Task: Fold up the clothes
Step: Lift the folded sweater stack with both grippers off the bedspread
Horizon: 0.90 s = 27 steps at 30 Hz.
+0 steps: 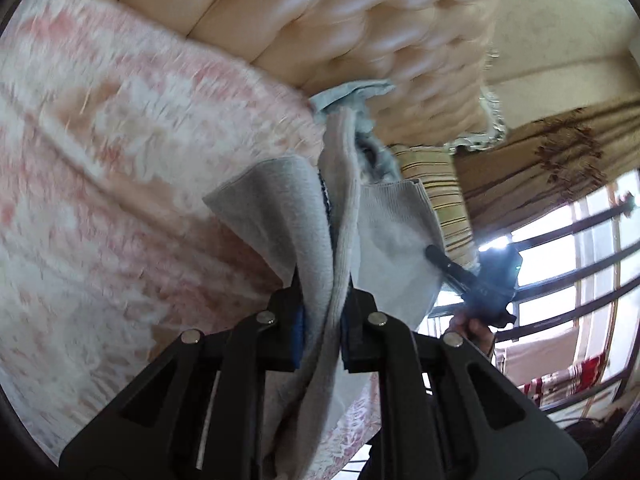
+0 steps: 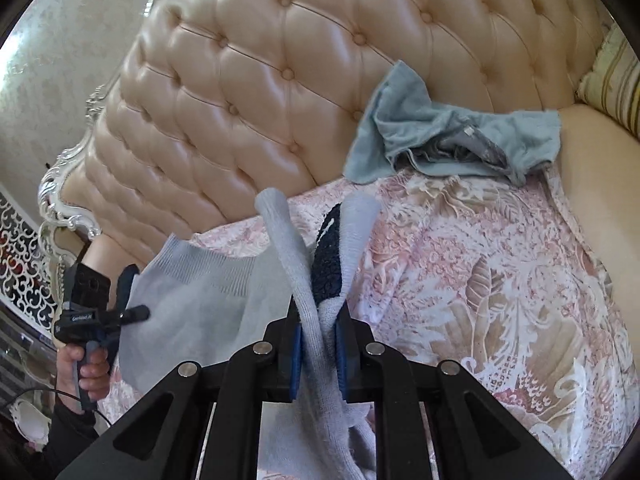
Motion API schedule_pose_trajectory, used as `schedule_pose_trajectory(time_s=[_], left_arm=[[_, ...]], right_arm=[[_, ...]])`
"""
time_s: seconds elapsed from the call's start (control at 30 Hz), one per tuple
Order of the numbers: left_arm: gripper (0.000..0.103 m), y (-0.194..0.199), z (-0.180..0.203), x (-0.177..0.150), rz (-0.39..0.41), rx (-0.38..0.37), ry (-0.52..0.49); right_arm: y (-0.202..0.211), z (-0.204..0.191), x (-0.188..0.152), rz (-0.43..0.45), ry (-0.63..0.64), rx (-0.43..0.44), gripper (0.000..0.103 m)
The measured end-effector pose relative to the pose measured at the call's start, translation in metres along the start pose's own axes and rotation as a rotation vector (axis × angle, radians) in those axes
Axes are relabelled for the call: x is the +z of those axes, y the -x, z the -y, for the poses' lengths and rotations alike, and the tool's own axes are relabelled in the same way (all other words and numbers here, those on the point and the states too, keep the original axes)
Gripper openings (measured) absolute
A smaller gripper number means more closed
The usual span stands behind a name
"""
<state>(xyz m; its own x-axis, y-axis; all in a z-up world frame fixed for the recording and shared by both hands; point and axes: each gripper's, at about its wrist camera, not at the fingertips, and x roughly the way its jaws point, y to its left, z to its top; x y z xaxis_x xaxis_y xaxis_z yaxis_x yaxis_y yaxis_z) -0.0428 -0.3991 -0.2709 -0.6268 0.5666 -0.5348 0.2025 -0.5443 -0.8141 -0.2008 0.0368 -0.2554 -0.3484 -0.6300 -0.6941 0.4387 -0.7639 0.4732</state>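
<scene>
1. The left gripper (image 1: 322, 312) is nearly closed, and its blue pads press on a bunched fold of the grey garment (image 1: 276, 216).
2. The right gripper (image 2: 320, 334) is also nearly closed on the same grey garment (image 2: 192, 300); a dark blue patch (image 2: 326, 264) of the cloth stands up between the folds above its jaws.
3. The garment hangs between the two grippers, lifted above the pink patterned bedspread (image 2: 480, 280).
4. A blue-grey cloth (image 2: 452, 136) lies crumpled at the foot of the tufted beige headboard (image 2: 260, 72), well apart from the grippers.
5. A striped pillow (image 1: 444, 200) lies behind the garment in the left view.
</scene>
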Motion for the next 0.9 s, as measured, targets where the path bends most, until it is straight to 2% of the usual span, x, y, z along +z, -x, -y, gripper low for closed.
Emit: schedule_pose_trajectory(time_s=[0.03,0.17,0.23,0.33,0.37,0.43,0.5,0.67,0.8,0.9], left_arm=[[0.015,-0.006,-0.005,-0.003,-0.014,0.019,0.012],[0.016,-0.025,-0.004,-0.018,-0.044,0.202,-0.116],[0.022,-0.027,-0.003,-0.02,-0.044,0.238,-0.157],[0.037,-0.032,-0.001,-0.024,-0.043,0.292,-0.217],[0.042,-0.033,-0.005,-0.024,-0.045,0.292,-0.213],[0.043,-0.035,-0.013,-0.023,-0.05,0.291,-0.204],[0.055,-0.035,-0.022,-0.022,-0.056,0.288,-0.169],[0.058,-0.035,-0.036,-0.022,-0.08,0.238,-0.095],[0.057,-0.037,-0.031,-0.024,-0.082,0.213,-0.106],[0.058,-0.044,-0.021,-0.026,-0.112,0.22,-0.149]], right_arm=[[-0.007,0.004,-0.002,-0.017,-0.001,-0.022,0.014],[-0.033,0.018,-0.012,-0.092,0.012,-0.098,0.014],[-0.041,0.027,-0.017,-0.112,-0.007,-0.113,0.014],[-0.05,0.038,-0.022,-0.145,-0.047,-0.107,0.021],[-0.052,0.04,-0.023,-0.151,-0.05,-0.11,0.027],[-0.054,0.044,-0.026,-0.163,-0.054,-0.115,0.031],[-0.054,0.048,-0.027,-0.172,-0.063,-0.107,0.04],[-0.055,0.047,-0.028,-0.185,-0.061,-0.005,0.07],[-0.055,0.038,-0.03,-0.198,-0.01,-0.022,0.069],[-0.053,0.042,-0.03,-0.194,-0.031,-0.029,0.055]])
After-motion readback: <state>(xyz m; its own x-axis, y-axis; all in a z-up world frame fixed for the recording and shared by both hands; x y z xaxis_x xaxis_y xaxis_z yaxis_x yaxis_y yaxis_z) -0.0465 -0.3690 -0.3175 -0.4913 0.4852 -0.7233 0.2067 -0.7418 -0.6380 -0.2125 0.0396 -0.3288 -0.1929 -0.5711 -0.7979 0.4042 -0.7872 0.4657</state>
